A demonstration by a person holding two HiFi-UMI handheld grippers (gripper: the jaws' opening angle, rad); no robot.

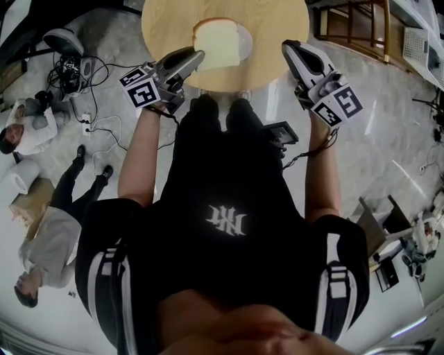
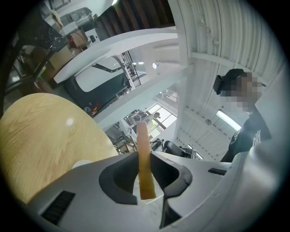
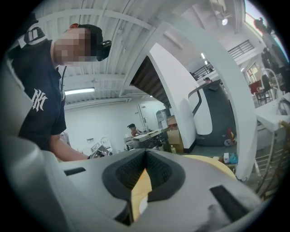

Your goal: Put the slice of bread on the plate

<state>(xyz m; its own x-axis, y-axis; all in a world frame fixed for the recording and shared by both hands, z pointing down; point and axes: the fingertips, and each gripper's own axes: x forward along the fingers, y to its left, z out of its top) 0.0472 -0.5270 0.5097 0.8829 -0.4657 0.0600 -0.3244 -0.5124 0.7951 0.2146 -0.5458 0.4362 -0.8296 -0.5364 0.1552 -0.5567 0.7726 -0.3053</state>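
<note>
Slice of bread (image 1: 216,43): squarish, pale crumb, tan crust. It is lying flat and level, with one edge pinched in the left gripper (image 1: 196,59). It is covering most of the white plate (image 1: 245,41), which is showing at its right. Contact with the plate is unclear. The plate is sitting on the round wooden table (image 1: 166,24).

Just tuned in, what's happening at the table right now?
A person works two handheld grippers at a round wooden table. The left gripper is clamped on one edge of the bread slice and holds it over the white plate; I cannot tell whether the slice rests on the plate. The right gripper is shut with nothing in it, off to the plate's right.
</note>
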